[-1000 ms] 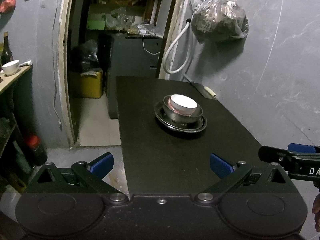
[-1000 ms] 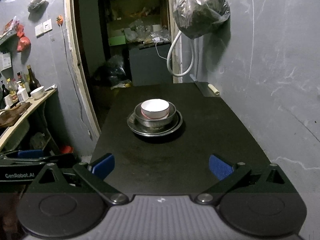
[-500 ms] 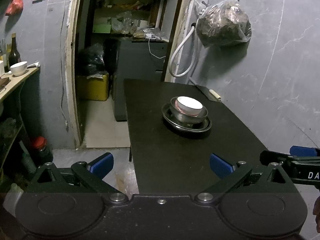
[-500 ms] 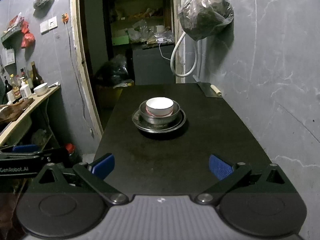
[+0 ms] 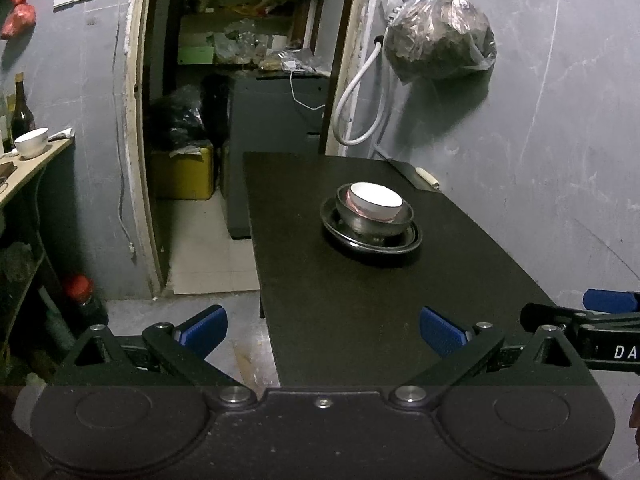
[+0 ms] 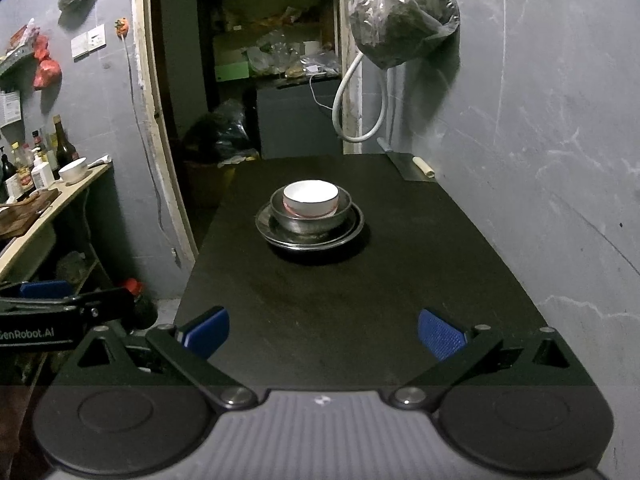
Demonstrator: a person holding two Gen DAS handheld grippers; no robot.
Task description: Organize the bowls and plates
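A white bowl (image 6: 311, 198) sits inside a metal bowl (image 6: 310, 220), which sits on a metal plate (image 6: 352, 228) in the middle of the black table (image 6: 360, 292). The same stack shows in the left wrist view: white bowl (image 5: 375, 201), metal bowl (image 5: 372, 222), plate (image 5: 408, 240). My left gripper (image 5: 323, 330) is open and empty at the table's near left corner. My right gripper (image 6: 323, 330) is open and empty over the table's near edge. Both are well back from the stack.
A grey wall (image 6: 540, 140) runs along the table's right side, with a hanging bag (image 6: 404, 20) and a white hose (image 6: 352, 120). A cleaver (image 6: 412, 166) lies at the far right corner. A shelf (image 6: 52, 200) with bottles and a bowl stands left. A doorway lies behind.
Both grippers have drawn back and risen slightly from the stack, which now looks smaller and farther. The left view has swung a little left. Both grippers stay open.
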